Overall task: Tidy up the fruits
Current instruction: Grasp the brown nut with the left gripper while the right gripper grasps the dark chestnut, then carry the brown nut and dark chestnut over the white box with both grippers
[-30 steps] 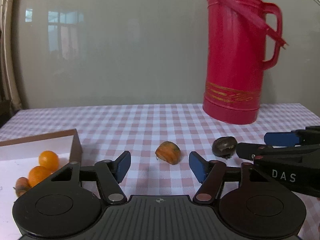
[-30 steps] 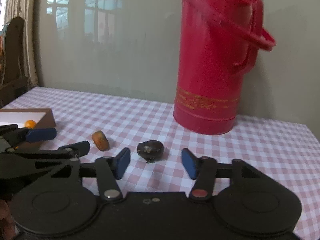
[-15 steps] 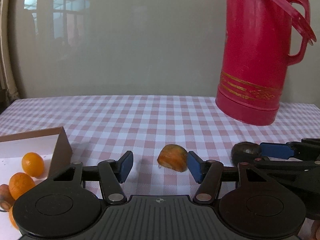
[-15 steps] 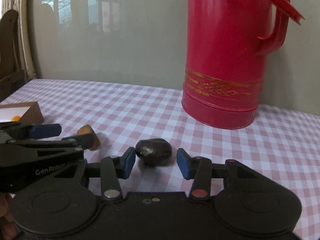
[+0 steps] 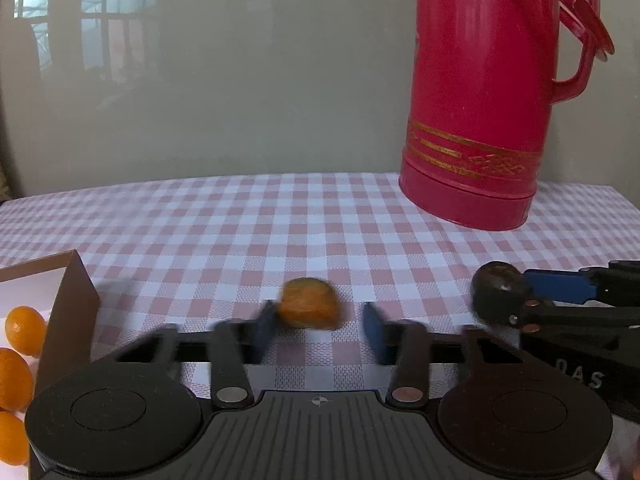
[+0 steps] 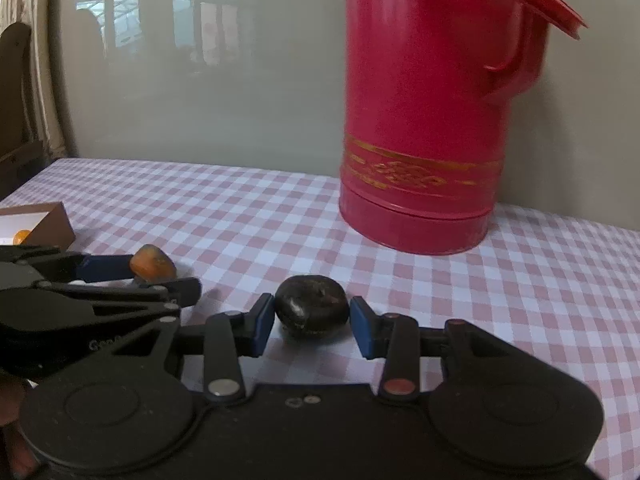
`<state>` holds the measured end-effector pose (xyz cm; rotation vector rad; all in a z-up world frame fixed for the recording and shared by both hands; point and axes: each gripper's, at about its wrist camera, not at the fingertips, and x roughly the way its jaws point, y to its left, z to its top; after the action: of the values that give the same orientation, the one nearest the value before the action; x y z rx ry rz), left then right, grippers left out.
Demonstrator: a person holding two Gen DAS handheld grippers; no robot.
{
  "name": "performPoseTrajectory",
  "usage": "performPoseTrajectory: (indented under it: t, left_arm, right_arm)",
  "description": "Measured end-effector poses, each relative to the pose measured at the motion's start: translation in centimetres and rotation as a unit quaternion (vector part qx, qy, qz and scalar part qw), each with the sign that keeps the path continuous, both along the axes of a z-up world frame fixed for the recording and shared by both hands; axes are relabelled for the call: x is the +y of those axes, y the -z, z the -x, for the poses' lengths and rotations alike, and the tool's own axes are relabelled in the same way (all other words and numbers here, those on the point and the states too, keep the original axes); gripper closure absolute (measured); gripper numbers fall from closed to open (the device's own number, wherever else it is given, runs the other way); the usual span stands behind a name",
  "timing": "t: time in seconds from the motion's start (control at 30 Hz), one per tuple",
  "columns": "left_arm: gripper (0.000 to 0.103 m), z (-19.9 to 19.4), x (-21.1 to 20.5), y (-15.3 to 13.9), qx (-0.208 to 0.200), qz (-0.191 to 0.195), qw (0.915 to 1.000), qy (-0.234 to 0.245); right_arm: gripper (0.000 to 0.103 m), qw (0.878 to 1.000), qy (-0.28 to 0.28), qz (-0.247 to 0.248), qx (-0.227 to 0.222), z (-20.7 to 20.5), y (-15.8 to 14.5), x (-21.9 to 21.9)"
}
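An orange fruit piece (image 5: pixel 308 307) lies on the checked tablecloth between the pads of my left gripper (image 5: pixel 320 330). The left pad touches it, the right pad stands apart; the jaws are blurred. It also shows in the right wrist view (image 6: pixel 152 266). A dark brown fruit (image 6: pixel 311 309) lies between the pads of my right gripper (image 6: pixel 313 326), both pads at its sides, the jaws closed to about its width. It shows in the left wrist view (image 5: pixel 498 290) too. A brown box (image 5: pixel 68 312) at the left holds several small orange fruits (image 5: pixel 25 330).
A tall red thermos jug (image 5: pixel 486 92) stands at the back right of the table, also in the right wrist view (image 6: pixel 432 104). A grey wall runs behind the table. The box corner (image 6: pixel 48 222) shows at the left.
Both grippers have moved forward and narrowed around their fruits. The left jaws are in motion, closing on the orange piece. The right pads now reach the dark fruit's sides.
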<state>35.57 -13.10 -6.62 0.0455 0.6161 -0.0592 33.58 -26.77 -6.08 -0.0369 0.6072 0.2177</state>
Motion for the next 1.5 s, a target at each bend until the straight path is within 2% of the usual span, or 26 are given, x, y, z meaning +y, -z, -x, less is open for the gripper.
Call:
performPoseTrajectory:
  t: [0.43, 0.97, 1.23, 1.5]
  left_arm:
    - [0.069, 2.5, 0.0, -0.6, -0.012, 0.008, 0.9998, 0.016]
    - [0.069, 10.5, 0.0, -2.9, -0.036, 0.004, 0.9991, 0.022]
    - [0.069, 14.6, 1.3, -4.6, -0.063, -0.007, 0.998, 0.008]
    - [0.069, 18.6, 3.0, -5.6, -0.084, -0.005, 0.996, -0.031]
  right_arm:
    - [0.071, 1.0, 0.006, -0.002, 0.002, 1.2, -0.4, -0.5]
    - [0.071, 1.0, 0.02, 0.002, -0.017, 7.5, -3.6, -1.9]
    - [0.071, 0.999, 0.017, -0.012, -0.044, 12.1, -5.7, -1.5]
    - [0.071, 0.997, -0.005, -0.022, -0.069, 15.5, -6.6, -0.4]
